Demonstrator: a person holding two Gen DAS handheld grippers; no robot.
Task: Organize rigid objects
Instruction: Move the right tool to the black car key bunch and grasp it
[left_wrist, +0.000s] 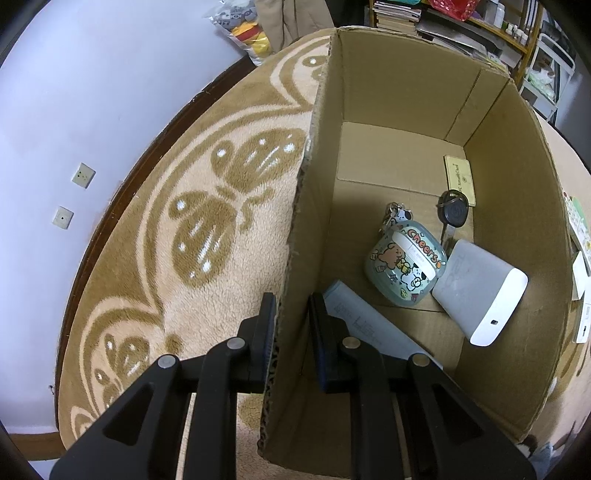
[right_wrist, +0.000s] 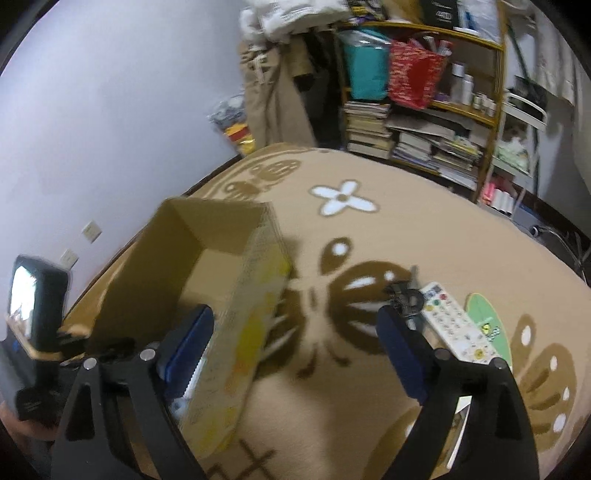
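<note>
a corrugated cardboard box stands open on a plush tan carpet woven with brown butterfly shapes. the left gripper pinches the box's raw-edged near wall, one blue-padded finger outside, one inside. on the box floor lie a glossy earbud case printed with cartoon animals and the word "cheers", a black-headed key, a cream card whose print is only partly legible, a rounded grey-and-white device and a pale flat sheet. the right gripper hangs over the carpet with jaws spread wide, nothing between them. beside its right finger lie a white remote with coloured buttons and a dark metal clip.
</note>
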